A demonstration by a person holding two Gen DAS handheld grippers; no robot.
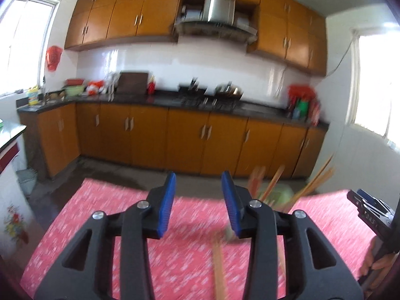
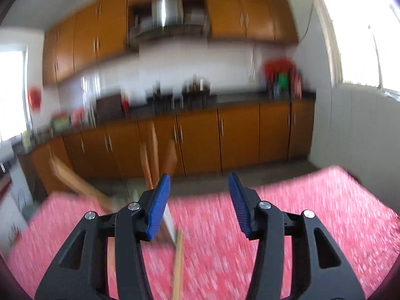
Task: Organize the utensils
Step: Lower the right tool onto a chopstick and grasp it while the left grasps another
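Observation:
My left gripper [image 1: 198, 177] hangs open over the red patterned tablecloth [image 1: 100, 225], nothing between its blue pads. Just right of it, blurred, a green holder [image 1: 277, 195] stands with wooden chopsticks [image 1: 317, 180] leaning out of it. A loose wooden stick [image 1: 218, 270] lies on the cloth below the right finger. My right gripper [image 2: 199, 176] is open and empty too. To its left are the same holder [image 2: 125, 197] and its wooden utensils [image 2: 150, 160]. A wooden stick [image 2: 178, 262] and a pale utensil [image 2: 170, 222] lie beside its left finger. The right gripper [image 1: 367, 202] also shows at the left view's right edge.
Past the table's far edge [image 1: 130, 183] is bare floor, then orange cabinets [image 1: 187, 140] under a dark counter [image 1: 165, 98] with pots and bottles. A hand [image 1: 377, 265] shows at the lower right. Both views are motion-blurred.

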